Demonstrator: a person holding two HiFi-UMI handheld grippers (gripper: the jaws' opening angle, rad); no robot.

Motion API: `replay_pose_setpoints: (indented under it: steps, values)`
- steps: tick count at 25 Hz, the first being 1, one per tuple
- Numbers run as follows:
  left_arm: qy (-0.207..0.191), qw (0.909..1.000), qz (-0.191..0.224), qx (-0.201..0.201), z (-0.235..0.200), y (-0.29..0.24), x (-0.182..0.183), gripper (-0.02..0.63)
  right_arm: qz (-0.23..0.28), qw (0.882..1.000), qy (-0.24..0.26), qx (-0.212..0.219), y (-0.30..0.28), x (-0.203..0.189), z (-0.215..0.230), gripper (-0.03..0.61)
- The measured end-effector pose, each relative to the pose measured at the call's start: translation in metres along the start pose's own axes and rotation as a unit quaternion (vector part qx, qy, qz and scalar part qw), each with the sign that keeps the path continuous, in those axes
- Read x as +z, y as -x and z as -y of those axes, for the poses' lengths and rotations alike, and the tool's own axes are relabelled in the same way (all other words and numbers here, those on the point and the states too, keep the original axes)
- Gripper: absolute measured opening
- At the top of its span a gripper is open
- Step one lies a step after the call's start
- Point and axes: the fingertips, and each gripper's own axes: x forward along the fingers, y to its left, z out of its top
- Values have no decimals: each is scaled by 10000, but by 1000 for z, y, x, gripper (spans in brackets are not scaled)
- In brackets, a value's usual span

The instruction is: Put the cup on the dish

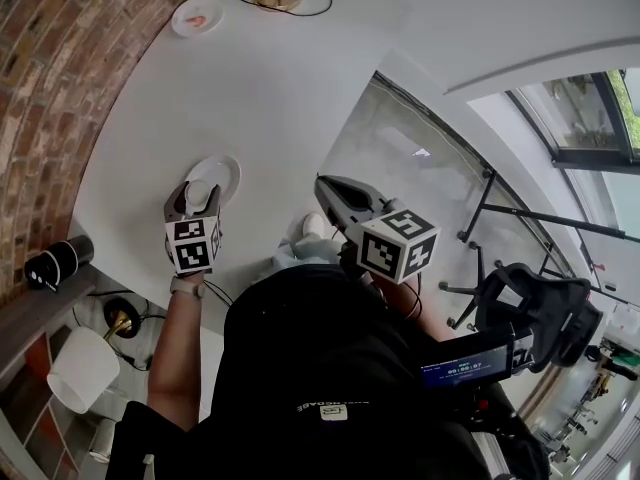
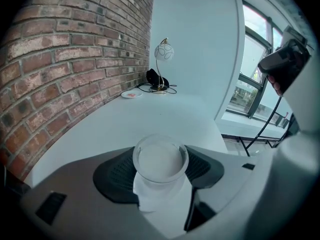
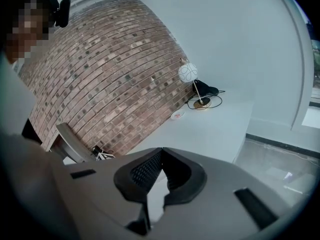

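Note:
In the head view the white dish [image 1: 224,171] lies on the white table near its front edge. My left gripper [image 1: 197,194] hangs over the dish's near side, shut on a small white cup [image 1: 199,197]. In the left gripper view the cup [image 2: 161,170] stands upright between the dark pads, its round mouth facing the camera, and the dish is hidden beneath the gripper. My right gripper [image 1: 326,186] is off the table's edge to the right, above the floor. Its jaws meet at the tips with nothing between them [image 3: 160,152].
A small plate with something pink [image 1: 197,16] and a gold-footed globe lamp [image 2: 163,51] with a black cable stand at the table's far end. A brick wall [image 1: 50,78] runs along the left. The table [image 1: 290,88] ends at the right over grey floor; a black chair [image 1: 540,313] stands there.

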Motion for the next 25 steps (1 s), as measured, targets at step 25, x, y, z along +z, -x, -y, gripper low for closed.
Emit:
replay_pose_setpoints:
  steps: [25]
  values:
    - [-99, 9999, -23, -24, -3, -37, -16, 273, -66, 9989, -206, -415, 4, -1, 23, 3]
